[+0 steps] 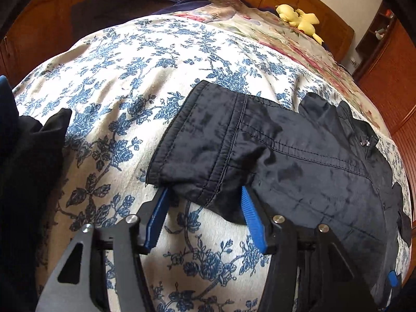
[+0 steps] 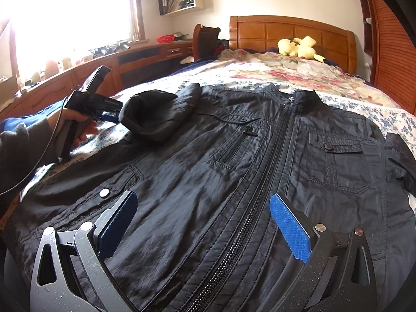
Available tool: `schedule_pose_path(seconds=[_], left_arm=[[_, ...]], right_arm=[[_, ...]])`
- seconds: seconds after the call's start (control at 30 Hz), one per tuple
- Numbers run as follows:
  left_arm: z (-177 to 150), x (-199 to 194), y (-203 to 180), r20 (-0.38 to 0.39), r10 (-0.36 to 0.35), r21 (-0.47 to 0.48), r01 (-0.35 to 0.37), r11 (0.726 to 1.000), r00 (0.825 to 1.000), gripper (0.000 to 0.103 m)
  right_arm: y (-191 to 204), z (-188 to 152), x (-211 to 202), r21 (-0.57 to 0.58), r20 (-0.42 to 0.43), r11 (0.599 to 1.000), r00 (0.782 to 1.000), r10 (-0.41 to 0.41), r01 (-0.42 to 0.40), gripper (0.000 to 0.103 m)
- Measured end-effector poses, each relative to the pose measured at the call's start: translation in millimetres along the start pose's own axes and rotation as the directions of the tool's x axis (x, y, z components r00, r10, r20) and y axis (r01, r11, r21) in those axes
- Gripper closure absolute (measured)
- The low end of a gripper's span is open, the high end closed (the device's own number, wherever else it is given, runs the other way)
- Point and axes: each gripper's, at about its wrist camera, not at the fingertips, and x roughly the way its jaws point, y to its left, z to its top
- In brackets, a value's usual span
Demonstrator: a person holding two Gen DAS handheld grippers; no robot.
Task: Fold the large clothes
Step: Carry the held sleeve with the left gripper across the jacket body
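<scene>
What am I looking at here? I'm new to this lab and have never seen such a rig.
A person holds one hand-squeezed gripper in each hand, each carrying a wide-angle camera looking along its fingers.

The left camera shows the left gripper, jaws open around the cuff of a black jacket sleeve, not yet closed. The right camera shows the right gripper, also open, above the jacket, which lies front up, zipped, on a floral bedspread. There too you see the person's hand holding the left gripper. A yellow plush toy sits by the headboard.
</scene>
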Motion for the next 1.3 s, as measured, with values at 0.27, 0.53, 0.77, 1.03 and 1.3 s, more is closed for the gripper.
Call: schedule_pose_path(seconds=[0.27,0.53,0.77,1.03,1.3], left_arm=[[5,5,-14,0.027,0.058,0.048,-0.059,0.997,0.998,0.072],[15,-32,-49,0.101,0.099,0.137,-0.113,0.984,0.99,0.093],[6,-110,-132,0.205,0.019,0.259,-0.073,0.963,0.979,0.094],[-41,-192,-227,0.264,-0.119,0.41,0.001,0.912,0.957,0.094],[-97,-220,-269,0.235,-0.203,0.495,0.063,0.867,0.95,0.094]], right_arm=[[0,0,1,0.0,-0.002,1.0,1.0,0.001,-0.001,0.0],[-1,1,1,0.003,0.005,1.0,1.0,0.001,-0.001,0.0],[-4,1,-8,0.02,0.018,1.0,1.0,0.011,-0.011,0.0],[-20,-4,-42,0.011,0.027,1.0,1.0,0.008,-0.008,0.0],[-52,-6,-61,0.056,0.031,0.997,0.998,-0.049,0.047,0.0]])
